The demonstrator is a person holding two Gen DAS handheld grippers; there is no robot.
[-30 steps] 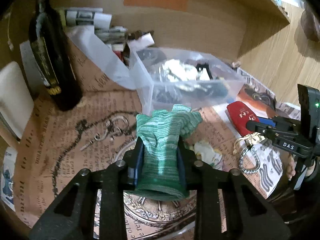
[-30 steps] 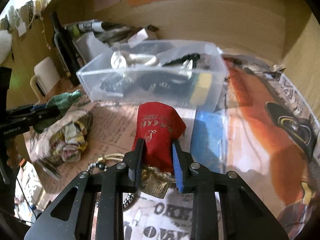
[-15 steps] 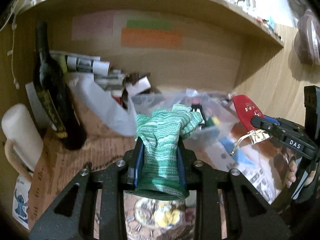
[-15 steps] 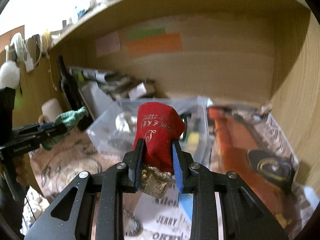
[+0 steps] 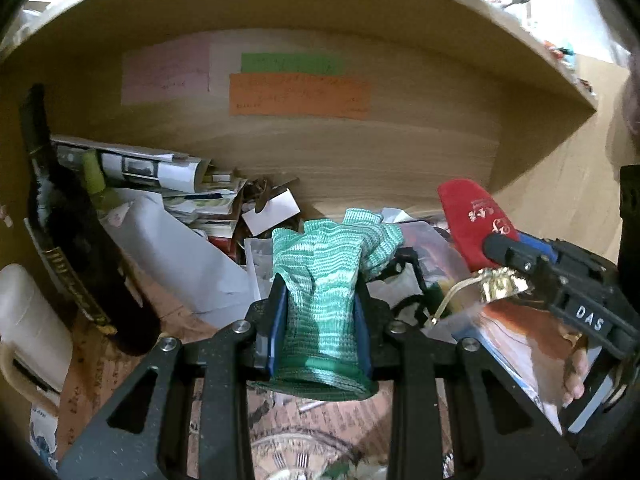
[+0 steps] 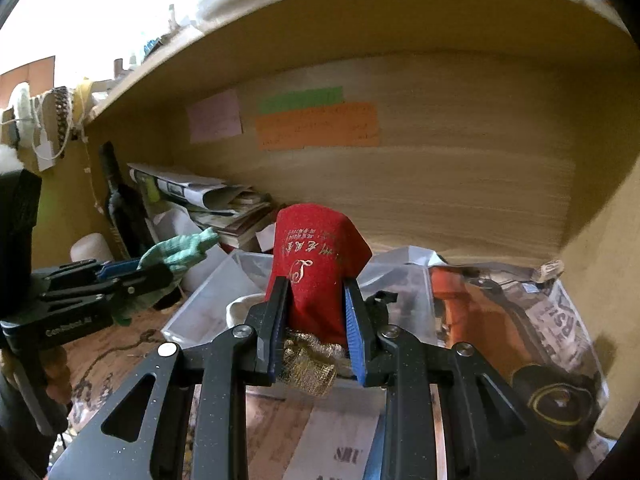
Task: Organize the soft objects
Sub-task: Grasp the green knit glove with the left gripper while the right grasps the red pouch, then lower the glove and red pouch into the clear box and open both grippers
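Note:
My left gripper [image 5: 320, 292] is shut on a green and white knitted cloth [image 5: 324, 280] and holds it up in the air above the desk. The cloth also shows in the right wrist view [image 6: 176, 254], at the left. My right gripper [image 6: 316, 296] is shut on a red velvet pouch [image 6: 316, 260] with gold lettering and a gold fabric end [image 6: 310, 364]. It hangs over the clear plastic box [image 6: 208, 300]. In the left wrist view the red pouch [image 5: 468, 220] sits at the right, level with the green cloth.
A dark wine bottle [image 5: 68, 248] stands at the left beside a white mug [image 5: 24, 320]. Papers and magazines [image 5: 172, 184] pile against the wooden back wall [image 5: 400, 160], which carries coloured sticky notes [image 5: 296, 94]. Newspaper [image 6: 552, 320] covers the desk at the right. A shelf board [image 6: 360, 12] runs overhead.
Both grippers have risen from just above the desk, each keeping its hold. The clear box has dropped low in both views and the back wall and shelf fill the frames.

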